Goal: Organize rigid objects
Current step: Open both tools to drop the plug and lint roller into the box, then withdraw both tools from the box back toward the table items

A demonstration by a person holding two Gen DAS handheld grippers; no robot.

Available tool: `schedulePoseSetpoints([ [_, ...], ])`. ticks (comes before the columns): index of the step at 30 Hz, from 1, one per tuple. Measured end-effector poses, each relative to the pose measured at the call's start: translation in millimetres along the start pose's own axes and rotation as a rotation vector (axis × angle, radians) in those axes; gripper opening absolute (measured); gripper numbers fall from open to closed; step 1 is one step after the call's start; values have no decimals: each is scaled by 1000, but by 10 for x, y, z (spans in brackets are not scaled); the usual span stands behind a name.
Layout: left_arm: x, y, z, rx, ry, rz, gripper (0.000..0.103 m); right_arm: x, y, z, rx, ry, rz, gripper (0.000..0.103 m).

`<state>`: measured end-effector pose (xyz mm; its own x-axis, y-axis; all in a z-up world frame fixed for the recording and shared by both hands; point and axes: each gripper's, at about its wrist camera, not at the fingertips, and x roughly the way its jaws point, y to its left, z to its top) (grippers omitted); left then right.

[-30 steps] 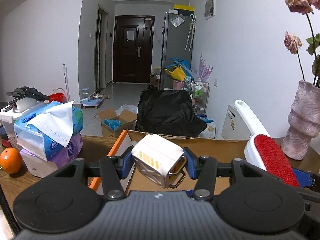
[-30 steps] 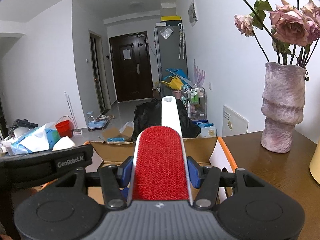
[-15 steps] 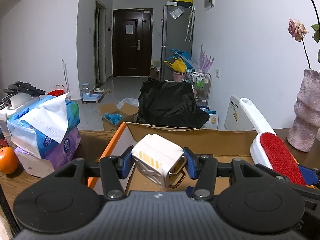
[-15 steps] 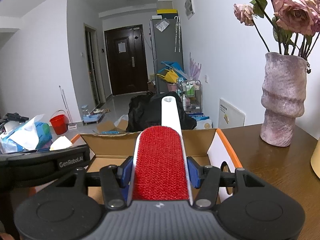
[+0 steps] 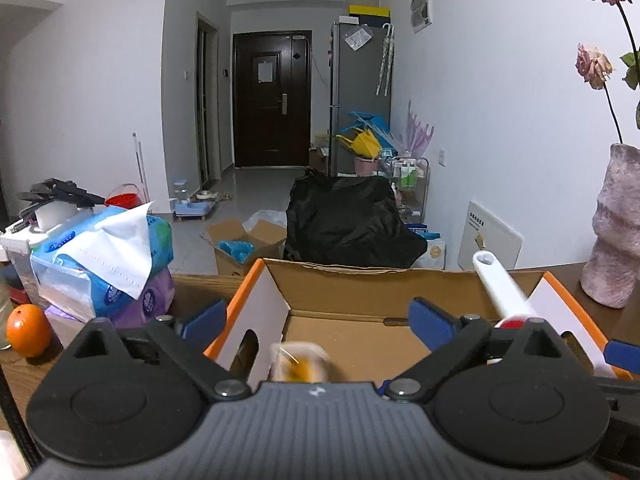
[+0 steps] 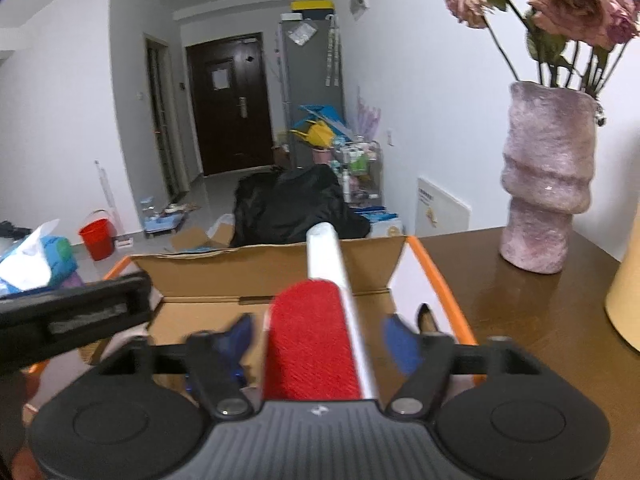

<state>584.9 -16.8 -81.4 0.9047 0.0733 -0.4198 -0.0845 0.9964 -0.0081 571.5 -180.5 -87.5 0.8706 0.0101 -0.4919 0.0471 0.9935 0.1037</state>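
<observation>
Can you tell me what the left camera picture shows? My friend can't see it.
The left tool is opening over a cardboard box, and a blurry white block sits free between its fingers, seemingly dropping in. A white brush handle pokes over the box on the right; tissue packs and an orange sit left.

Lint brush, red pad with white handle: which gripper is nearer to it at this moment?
Right. The lint brush lies between the right gripper's opening jaws, pads clear of it, above the cardboard box. The left gripper, also opening, is off to the brush's left.
</observation>
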Motion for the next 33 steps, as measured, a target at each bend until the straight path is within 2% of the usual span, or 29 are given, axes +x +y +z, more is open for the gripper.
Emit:
schedulePoseSetpoints([
  [2, -8, -4, -2, 0, 1, 6, 103, 8, -5, 1, 0, 6, -10, 94],
  [4, -16, -6, 2, 1, 0, 8, 103, 19, -9, -7, 1, 13, -12, 101],
  [23, -41, 79, 16, 0, 16, 27, 103, 5, -13, -2, -1, 16, -7, 103],
  [33, -142, 133, 29, -7, 17, 31, 103, -131, 32, 3, -21, -4, 4, 103],
])
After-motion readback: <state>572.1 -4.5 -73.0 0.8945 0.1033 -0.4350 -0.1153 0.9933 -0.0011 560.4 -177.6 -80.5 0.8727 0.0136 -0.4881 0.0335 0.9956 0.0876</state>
